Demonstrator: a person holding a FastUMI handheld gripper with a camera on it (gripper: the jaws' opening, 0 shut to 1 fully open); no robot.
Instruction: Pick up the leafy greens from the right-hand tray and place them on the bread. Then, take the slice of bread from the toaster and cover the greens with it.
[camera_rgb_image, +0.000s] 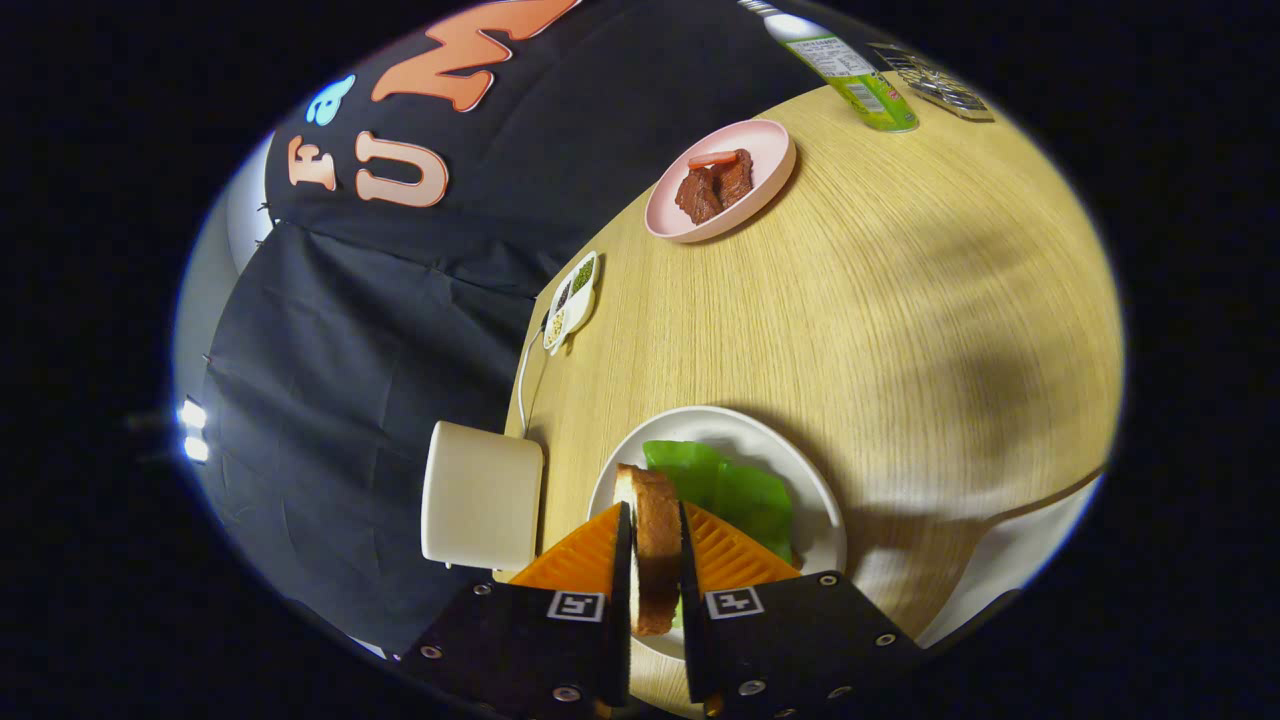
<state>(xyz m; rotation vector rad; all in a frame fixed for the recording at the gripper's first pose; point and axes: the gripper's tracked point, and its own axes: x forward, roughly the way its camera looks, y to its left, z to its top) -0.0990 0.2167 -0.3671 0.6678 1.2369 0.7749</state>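
My gripper (652, 535) is shut on a slice of bread (655, 535), which stands on edge between the two orange fingers (580, 560). The slice hangs over a white plate (810, 490). On that plate, just ahead of the fingers, lie the leafy greens (735, 490), bright green and flat; whatever is under them is hidden. The cream toaster (482, 495) stands beside the plate at the table's edge, close to the left finger.
Far beyond the fingers a pink tray (765, 150) holds brown meat pieces and a red strip. A small white divided dish (572, 300) sits at the table edge with a cable running from near it. A green bottle (860, 85) and a metal rack (935, 85) stand at the far end.
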